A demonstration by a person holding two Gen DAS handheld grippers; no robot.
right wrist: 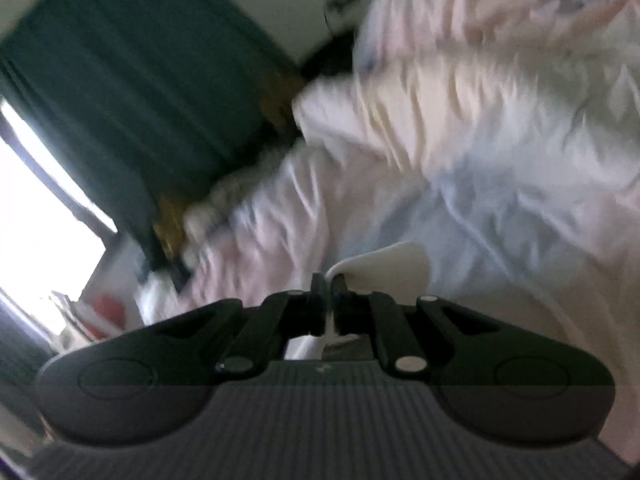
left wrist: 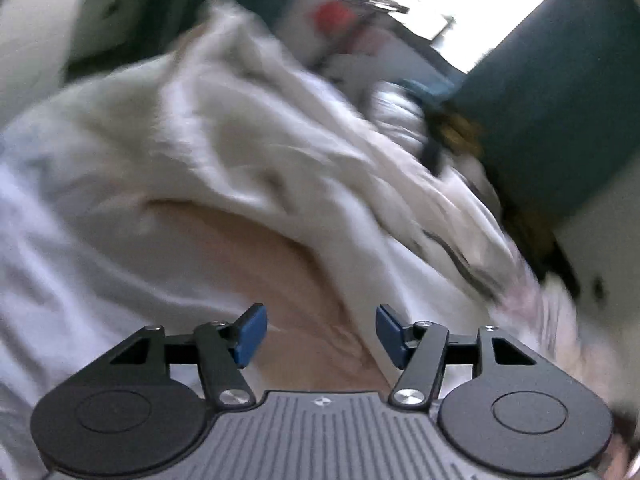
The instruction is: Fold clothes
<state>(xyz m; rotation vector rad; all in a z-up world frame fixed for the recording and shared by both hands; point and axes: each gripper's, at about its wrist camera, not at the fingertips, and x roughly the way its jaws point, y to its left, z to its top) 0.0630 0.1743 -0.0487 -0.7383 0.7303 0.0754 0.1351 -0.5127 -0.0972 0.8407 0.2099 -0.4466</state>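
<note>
Left wrist view, left gripper (left wrist: pixel 318 334): jaws spread wide with nothing between the blue pads (left wrist: pixel 250 334); it hovers over pale bedding, apparently free to take a second hold.
Left wrist view, garment: a cream-white garment (left wrist: pixel 224 136) lies bunched ahead; blur hides its hems.
Left wrist view, room: a teal curtain (left wrist: pixel 560 120) borders the right side; open sheet (left wrist: pixel 60 248) lies to the left.
Right wrist view, right gripper (right wrist: pixel 329 300): jaws pressed together on a white cloth edge (right wrist: pixel 384 268), probably pinched so the piece can be lifted and spread.
Right wrist view, room: rumpled bedding (right wrist: pixel 500 152) fills the right; the curtain and a bright window (right wrist: pixel 44 216) close the left.
</note>
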